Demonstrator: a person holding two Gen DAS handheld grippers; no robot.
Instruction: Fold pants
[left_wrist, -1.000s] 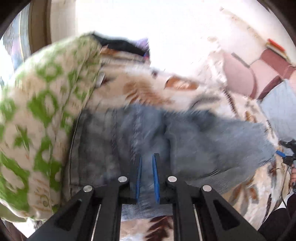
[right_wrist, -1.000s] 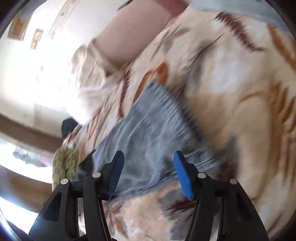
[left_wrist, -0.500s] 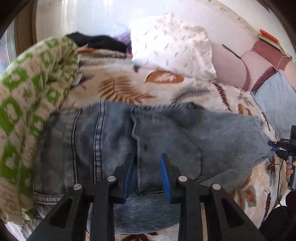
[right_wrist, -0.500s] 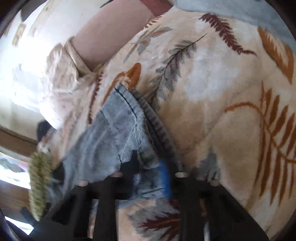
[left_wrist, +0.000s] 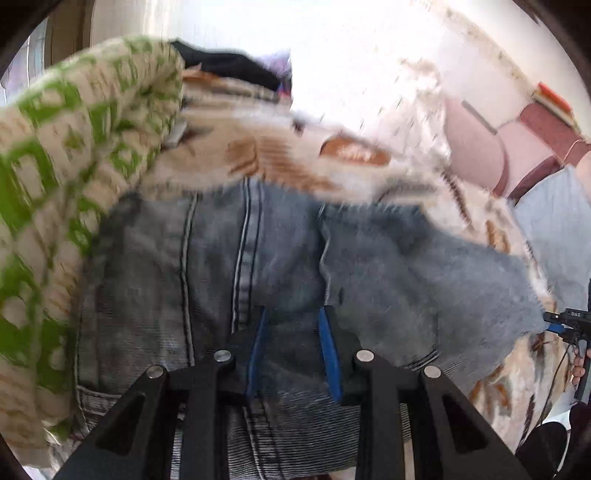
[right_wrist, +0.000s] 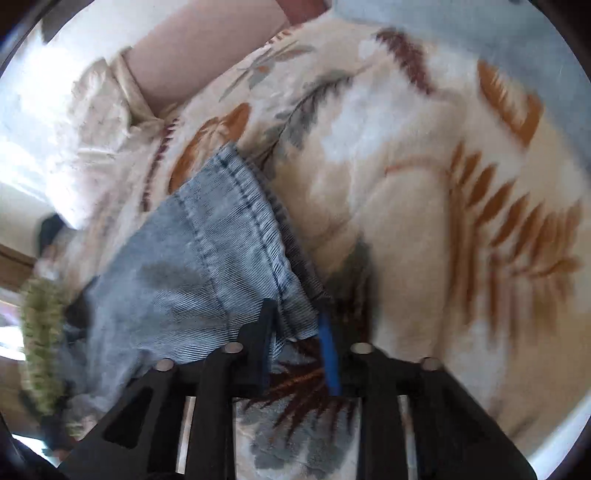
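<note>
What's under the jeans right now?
The jeans lie on a leaf-print blanket, which shows all round them. A lower denim layer peeks out at the near edge. Anything else beneath is covered.

bed (left_wrist: 517, 373) wearing cream leaf-print blanket (right_wrist: 424, 192) | jeans (left_wrist: 258, 266) lying folded flat on blanket, hem corner (right_wrist: 295, 317) resting on it | green-patterned cushion (left_wrist: 48, 184) sitting at jeans' left edge, touching | white pillow (right_wrist: 96, 133) lying near headboard | grey cloth (left_wrist: 554, 229) lying at right side
</note>
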